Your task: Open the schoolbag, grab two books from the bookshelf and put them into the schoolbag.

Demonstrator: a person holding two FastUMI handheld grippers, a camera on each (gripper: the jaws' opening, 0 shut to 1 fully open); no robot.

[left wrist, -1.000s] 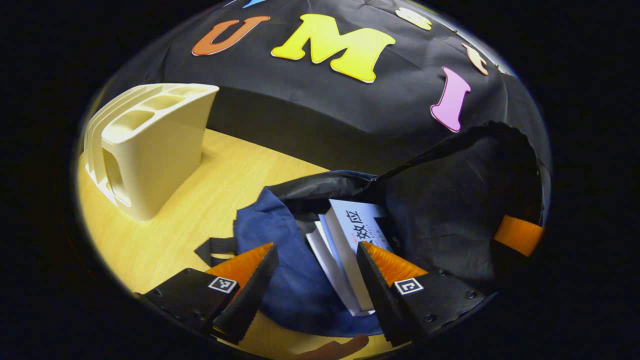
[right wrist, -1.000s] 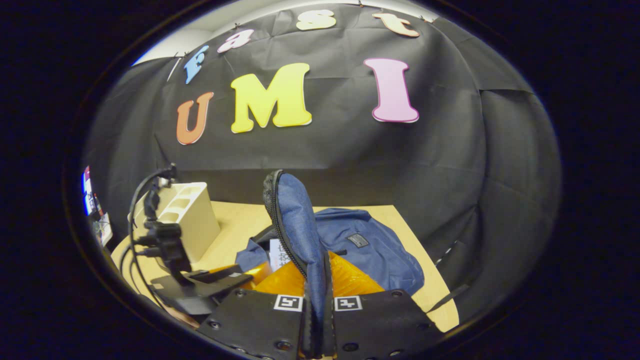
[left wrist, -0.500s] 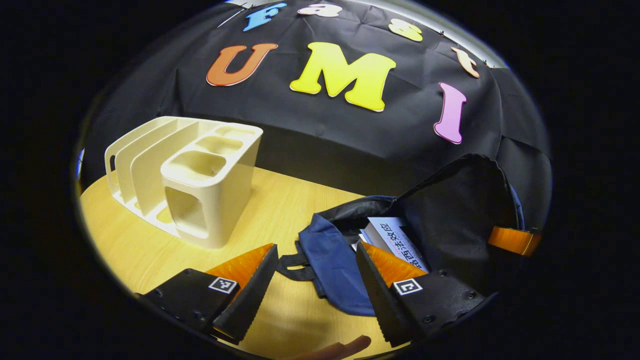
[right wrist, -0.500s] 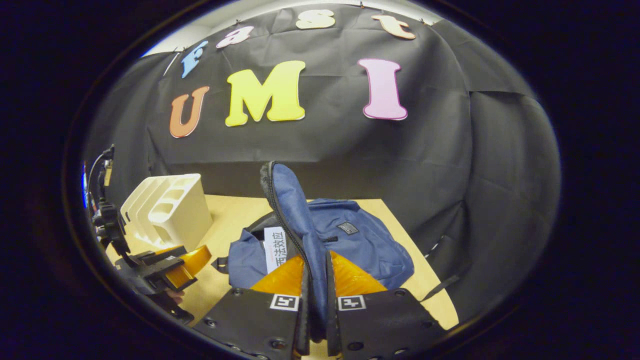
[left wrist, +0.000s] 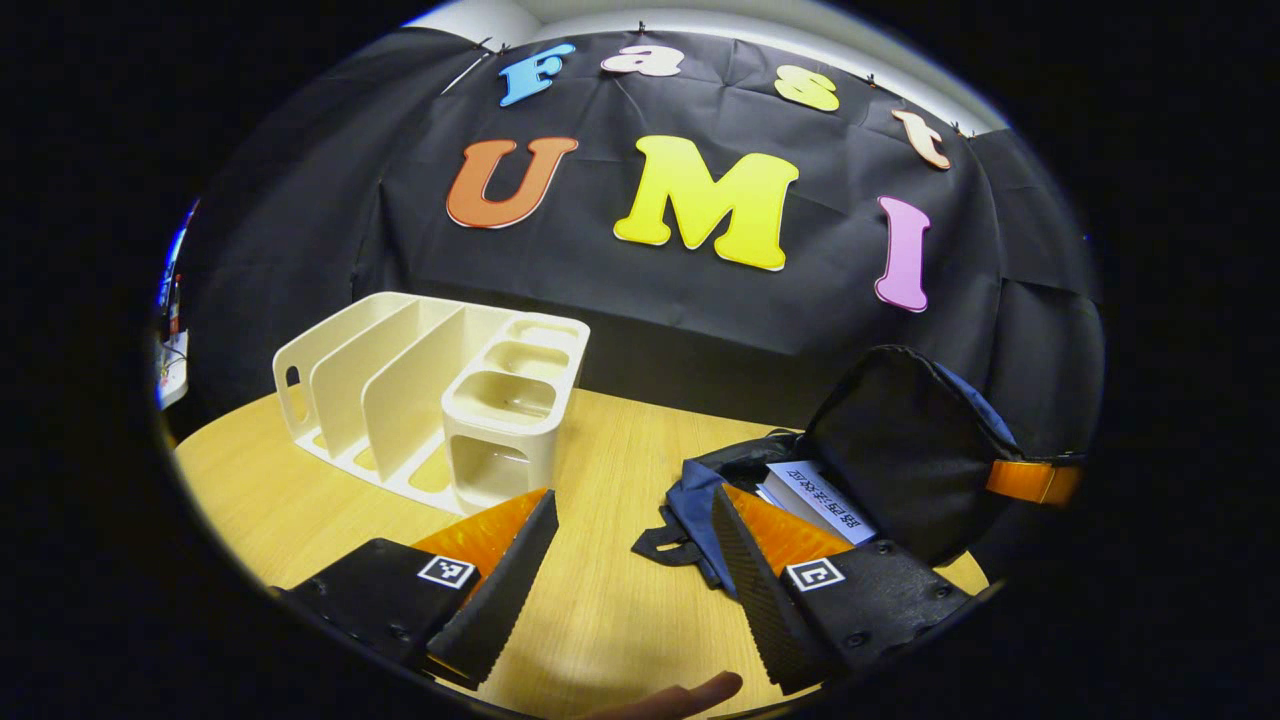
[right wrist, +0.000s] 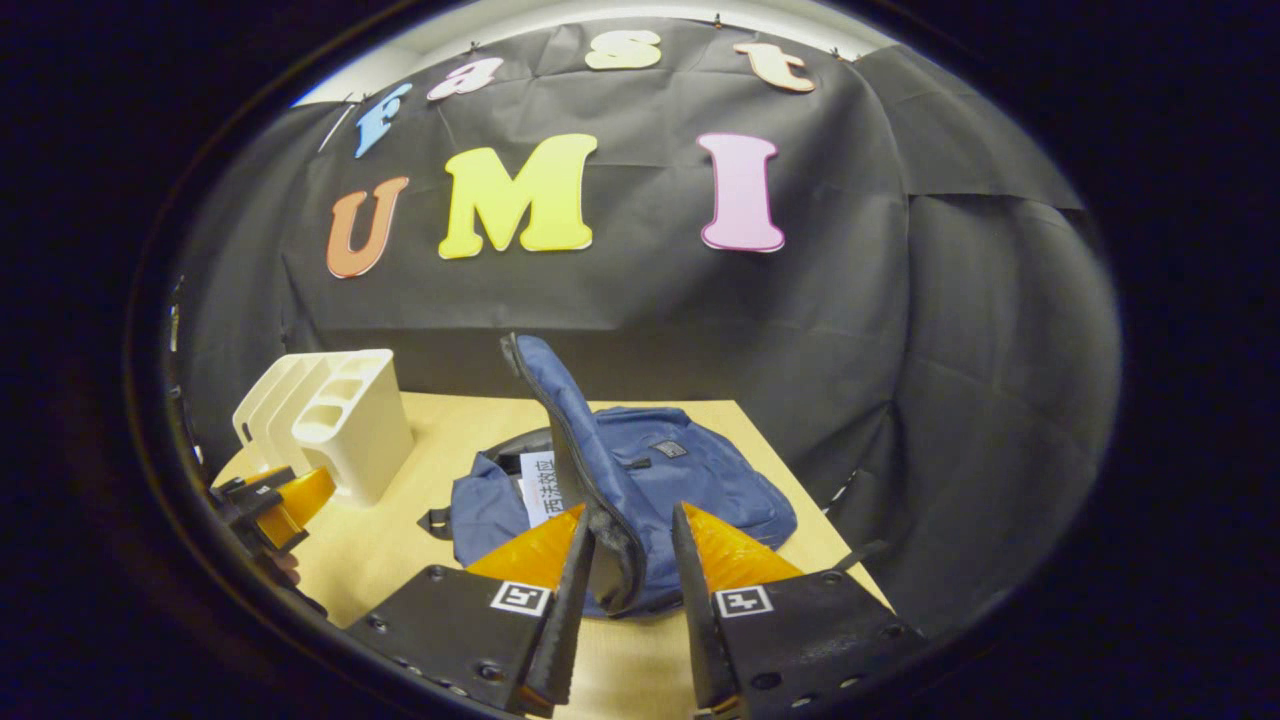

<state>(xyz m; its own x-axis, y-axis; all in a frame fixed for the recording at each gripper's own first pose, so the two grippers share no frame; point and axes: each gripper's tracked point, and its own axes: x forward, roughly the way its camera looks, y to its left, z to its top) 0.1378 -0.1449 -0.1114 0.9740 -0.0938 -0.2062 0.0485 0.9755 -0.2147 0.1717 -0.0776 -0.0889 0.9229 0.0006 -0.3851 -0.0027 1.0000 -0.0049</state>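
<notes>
We see the left claw (left wrist: 630, 560) spread wide and empty above the bare wooden counter (left wrist: 600, 620), with the blue schoolbag (left wrist: 700, 500) lying just beyond its right finger and partly behind that finger. The bag is open: its flap (left wrist: 900, 440) stands up, showing a black lining, and a white book (left wrist: 815, 500) lies inside the mouth, with the edge of a second one beneath it as far as we can tell. The cream bookshelf (left wrist: 430, 400) stands well to the left of the bag, near the back of the counter, its slots showing no books. At the flap's far edge an orange finger tip of the right claw (left wrist: 1030, 480) shows. In the right gripper view, the right claw (right wrist: 625, 560) has its fingers parted, and the zipped edge of the flap (right wrist: 580, 450) hangs in the gap between them; whether either finger touches the fabric we cannot tell, but both do not press on it. That view gives the outside of the schoolbag (right wrist: 700, 480), blue with a small patch, lying flat on the counter (right wrist: 400, 560), and the book (right wrist: 538, 485) peeking from the opening left of the flap. It also shows the left claw (right wrist: 270, 500) low at the left edge, near the bookshelf (right wrist: 330, 415).
</notes>
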